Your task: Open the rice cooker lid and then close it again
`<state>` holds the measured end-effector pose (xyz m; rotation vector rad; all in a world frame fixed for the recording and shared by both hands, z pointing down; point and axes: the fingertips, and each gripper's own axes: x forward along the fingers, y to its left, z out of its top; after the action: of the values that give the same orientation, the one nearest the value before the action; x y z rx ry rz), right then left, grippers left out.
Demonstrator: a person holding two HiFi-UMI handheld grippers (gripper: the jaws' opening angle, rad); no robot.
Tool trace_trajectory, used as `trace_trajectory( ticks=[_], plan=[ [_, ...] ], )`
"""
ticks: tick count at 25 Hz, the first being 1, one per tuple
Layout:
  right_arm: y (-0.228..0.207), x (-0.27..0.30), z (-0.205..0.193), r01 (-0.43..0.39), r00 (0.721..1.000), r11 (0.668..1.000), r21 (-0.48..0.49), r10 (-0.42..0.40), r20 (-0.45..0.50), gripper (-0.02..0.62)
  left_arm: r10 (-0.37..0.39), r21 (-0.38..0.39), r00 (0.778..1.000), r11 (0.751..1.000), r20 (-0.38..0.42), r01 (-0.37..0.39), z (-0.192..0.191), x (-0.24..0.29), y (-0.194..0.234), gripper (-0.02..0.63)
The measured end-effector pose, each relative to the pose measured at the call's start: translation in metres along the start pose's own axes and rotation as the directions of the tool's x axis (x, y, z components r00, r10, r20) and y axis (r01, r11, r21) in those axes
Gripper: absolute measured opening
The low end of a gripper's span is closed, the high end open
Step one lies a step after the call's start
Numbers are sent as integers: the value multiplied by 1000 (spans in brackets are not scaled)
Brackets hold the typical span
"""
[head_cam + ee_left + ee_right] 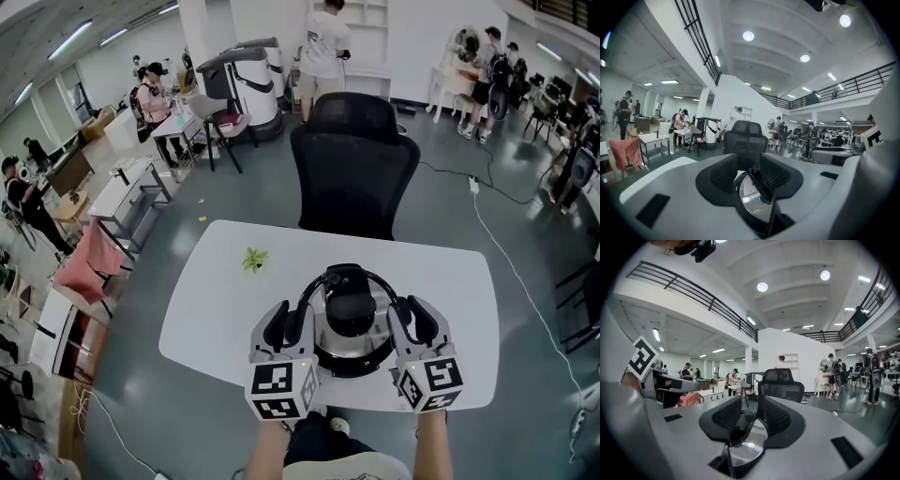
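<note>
The rice cooker (349,323), silver with a black lid and a black arched handle (375,277), stands near the front edge of the white table (216,309). Its lid is down. My left gripper (286,319) is close beside the cooker's left flank, jaws open. On the cooker's right flank my right gripper (412,317) mirrors it, also open. In the left gripper view the silver body (752,199) and a black rim show through the gap between the jaws of the left gripper (749,171). The right gripper view has the same silver surface (747,446) beyond the right gripper (750,420).
A black office chair (353,169) stands pushed against the table's far side. A small green object (254,259) lies on the table, left of and behind the cooker. Desks, a pink chair and several people fill the room beyond.
</note>
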<state>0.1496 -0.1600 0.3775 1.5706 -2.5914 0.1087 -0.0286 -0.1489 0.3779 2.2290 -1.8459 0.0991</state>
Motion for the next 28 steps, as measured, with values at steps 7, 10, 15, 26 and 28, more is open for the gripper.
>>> trace_trajectory(
  ticks=[7, 10, 15, 26, 28],
  plan=[
    [1, 28, -19, -89, 993, 994, 70, 95, -77, 147, -114, -85, 985, 991, -132, 103, -28, 31, -11, 146],
    [5, 38, -25, -144, 981, 981, 132, 158, -109, 147, -189, -150, 967, 975, -168, 164, -35, 42, -19, 146],
    [10, 53, -33, -209, 956, 936, 282, 257, -145, 147, -288, -218, 931, 946, -224, 240, -45, 54, -31, 146],
    [14, 78, -54, -224, 885, 816, 532, 399, -239, 155, -433, -444, 858, 849, -277, 286, -60, 74, -39, 165],
    [16, 80, -57, -225, 871, 802, 554, 420, -254, 164, -454, -481, 847, 829, -277, 287, -60, 77, -40, 166]
  ],
)
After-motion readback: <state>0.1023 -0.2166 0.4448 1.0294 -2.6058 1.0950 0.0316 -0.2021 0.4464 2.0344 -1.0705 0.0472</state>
